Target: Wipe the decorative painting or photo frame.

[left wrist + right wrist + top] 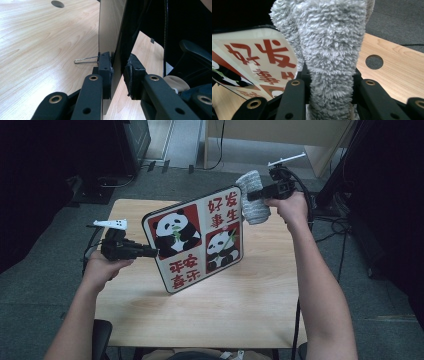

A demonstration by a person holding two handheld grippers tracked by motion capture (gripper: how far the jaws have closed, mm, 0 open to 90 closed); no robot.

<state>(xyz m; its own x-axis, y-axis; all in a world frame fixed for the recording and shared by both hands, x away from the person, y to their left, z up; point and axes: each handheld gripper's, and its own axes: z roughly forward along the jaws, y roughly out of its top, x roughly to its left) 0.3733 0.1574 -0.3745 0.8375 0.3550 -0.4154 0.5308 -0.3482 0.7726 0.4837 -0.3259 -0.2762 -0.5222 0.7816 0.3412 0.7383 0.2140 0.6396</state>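
The left gripper (150, 252) clamps the panda board (200, 237), printed 好事发生 and 平安喜乐 in red; the right gripper (252, 196) pinches a grey fluffy cloth (254, 200) against the board's edge.
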